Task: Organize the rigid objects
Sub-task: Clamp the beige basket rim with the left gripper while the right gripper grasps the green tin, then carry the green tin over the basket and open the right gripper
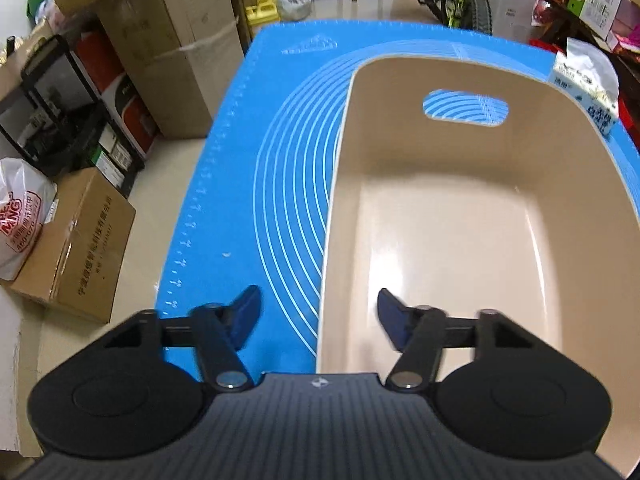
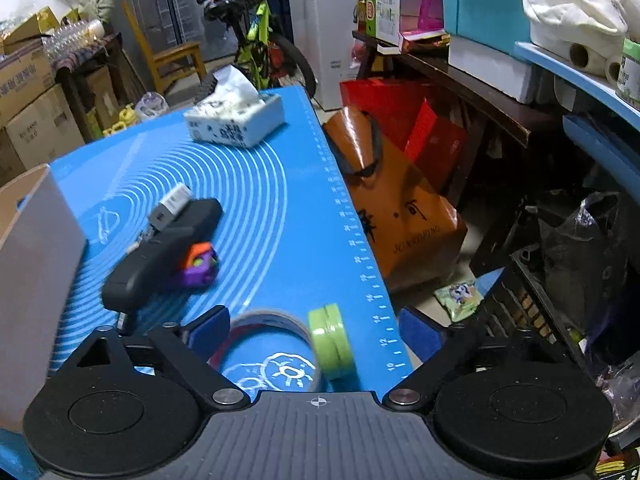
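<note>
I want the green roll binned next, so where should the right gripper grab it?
Grip the green roll across its two flat faces, coming from above. It stands on edge beside the tape ring, between the open right gripper fingers, so its narrow width probably fits them.

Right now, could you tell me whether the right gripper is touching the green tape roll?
Apart. The right wrist view shows the right gripper open, with the green tape roll standing on edge between its fingers and blue mat visible on both sides.
</note>
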`<state>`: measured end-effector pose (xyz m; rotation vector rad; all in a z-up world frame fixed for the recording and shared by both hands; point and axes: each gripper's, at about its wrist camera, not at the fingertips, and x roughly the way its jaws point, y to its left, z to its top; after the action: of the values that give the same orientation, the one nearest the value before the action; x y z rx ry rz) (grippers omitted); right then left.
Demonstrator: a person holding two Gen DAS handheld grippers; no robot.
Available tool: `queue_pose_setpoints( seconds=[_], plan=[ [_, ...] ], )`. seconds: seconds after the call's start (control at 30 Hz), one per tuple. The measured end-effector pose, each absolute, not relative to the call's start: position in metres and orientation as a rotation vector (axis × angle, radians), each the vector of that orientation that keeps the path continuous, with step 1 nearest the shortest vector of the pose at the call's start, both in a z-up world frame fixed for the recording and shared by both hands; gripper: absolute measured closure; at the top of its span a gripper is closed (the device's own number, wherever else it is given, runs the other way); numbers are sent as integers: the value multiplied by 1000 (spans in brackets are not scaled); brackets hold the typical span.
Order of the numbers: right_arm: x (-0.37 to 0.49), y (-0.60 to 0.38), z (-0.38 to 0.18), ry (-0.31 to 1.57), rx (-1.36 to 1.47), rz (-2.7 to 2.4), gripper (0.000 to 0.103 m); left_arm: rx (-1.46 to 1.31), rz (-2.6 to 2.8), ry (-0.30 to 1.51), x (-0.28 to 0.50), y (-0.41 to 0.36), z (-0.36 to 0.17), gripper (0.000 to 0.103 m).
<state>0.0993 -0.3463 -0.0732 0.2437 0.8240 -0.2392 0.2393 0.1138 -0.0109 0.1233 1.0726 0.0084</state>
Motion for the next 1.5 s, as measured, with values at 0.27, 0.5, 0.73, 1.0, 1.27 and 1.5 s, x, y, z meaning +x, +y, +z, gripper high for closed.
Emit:
queue_pose_setpoints(
  seconds=[0.27,0.5,0.73,1.0,1.27,1.5],
  plan=[
    [107,-341,-84,862,195,-230,28,130,-17,1096,243,111,-14,78],
    [117,-338,-91,878,213,-235,44,113,-31,1130,247,115,-21,93],
    [119,-343,-95,877,239,-274,67,75,-45,1133,248,119,-22,96],
    [118,-336,-88,858,176,-327,73,62,-52,1132,248,121,-22,97],
    [119,-311,-38,748,145,-301,73,53,-50,1135,249,122,-23,97],
    [136,-254,21,625,154,-107,73,53,-48,1136,249,121,-23,97]
  ],
)
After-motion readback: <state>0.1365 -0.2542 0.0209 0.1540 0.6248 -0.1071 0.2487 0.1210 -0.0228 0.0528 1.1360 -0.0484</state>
